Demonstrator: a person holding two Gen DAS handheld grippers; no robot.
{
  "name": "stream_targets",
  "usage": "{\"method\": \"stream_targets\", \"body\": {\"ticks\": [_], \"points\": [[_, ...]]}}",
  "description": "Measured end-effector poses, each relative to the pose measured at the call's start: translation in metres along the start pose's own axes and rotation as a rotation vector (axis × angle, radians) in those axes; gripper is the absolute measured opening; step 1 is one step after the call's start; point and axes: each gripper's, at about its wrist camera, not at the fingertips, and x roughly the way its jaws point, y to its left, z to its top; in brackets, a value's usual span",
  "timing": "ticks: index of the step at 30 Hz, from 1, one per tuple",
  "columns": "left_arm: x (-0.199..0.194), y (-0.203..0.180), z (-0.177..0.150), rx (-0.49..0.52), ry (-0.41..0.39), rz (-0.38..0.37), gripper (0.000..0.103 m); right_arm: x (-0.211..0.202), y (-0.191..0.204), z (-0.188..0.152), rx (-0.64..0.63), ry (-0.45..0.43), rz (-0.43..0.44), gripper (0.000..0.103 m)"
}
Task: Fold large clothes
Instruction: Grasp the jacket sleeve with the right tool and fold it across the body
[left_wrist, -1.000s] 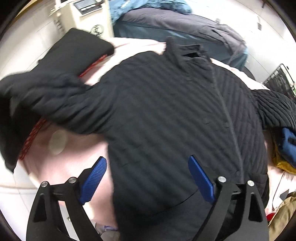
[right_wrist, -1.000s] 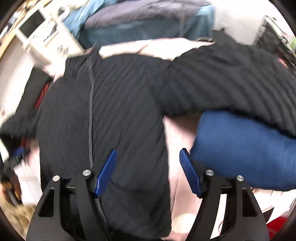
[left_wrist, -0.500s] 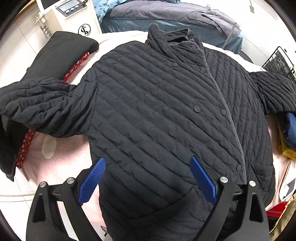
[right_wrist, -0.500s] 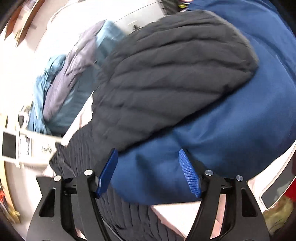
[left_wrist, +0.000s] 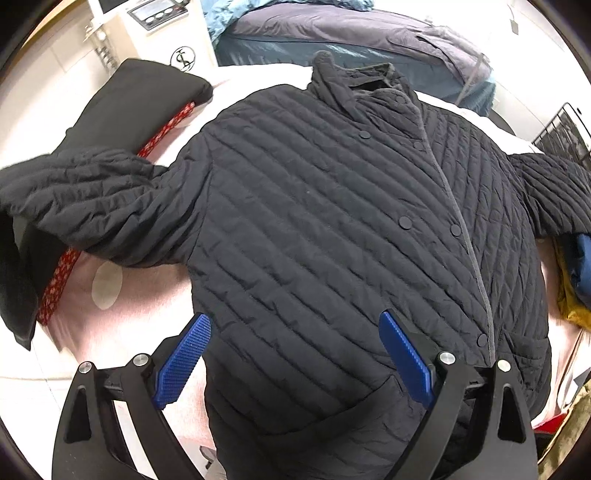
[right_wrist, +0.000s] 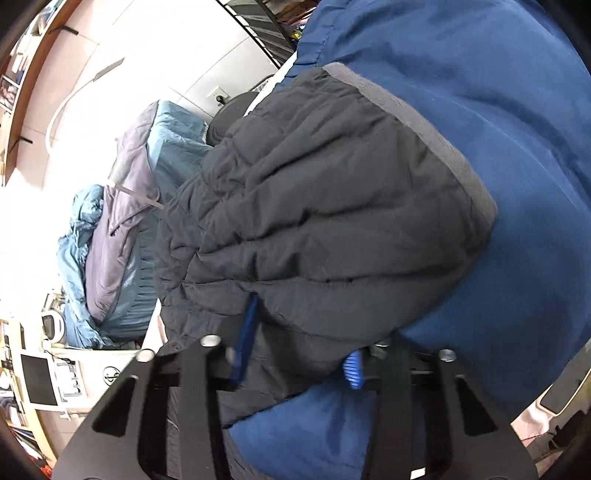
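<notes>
As the right gripper (right_wrist: 299, 339) closes its jaws on the sleeve cuff (right_wrist: 332, 229) at 3 o'clock, the left gripper (left_wrist: 291, 358) hovers wide and empty above the quilted black jacket (left_wrist: 332, 229), spread buttoned and unfolded across the pink-covered bed (left_wrist: 129, 295).

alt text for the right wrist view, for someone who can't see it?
The right gripper is closing its jaws around the lower edge of a dark quilted jacket sleeve, whose grey-banded cuff lies on a blue garment. At left in the background, a heap of blue and grey bedding sits against a bright wall.
</notes>
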Motion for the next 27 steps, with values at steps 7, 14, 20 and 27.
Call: {"method": "stream_targets", "body": {"ticks": [7,14,20,27], "points": [[0.004,0.011,-0.005,-0.049,0.013,0.004,0.091,-0.018,0.041,-0.002,-0.162,-0.077,-0.033,0.012],[0.007,0.010,-0.002,-0.050,0.006,-0.008,0.091,-0.047,0.159,-0.046,-0.550,-0.178,0.042,0.010],[0.003,0.016,-0.001,-0.065,-0.015,-0.019,0.091,-0.025,0.278,-0.161,-0.930,-0.027,0.207,0.010],[0.001,0.044,-0.014,-0.147,-0.014,0.010,0.091,0.027,0.338,-0.315,-1.218,0.205,0.290,0.010]]}}
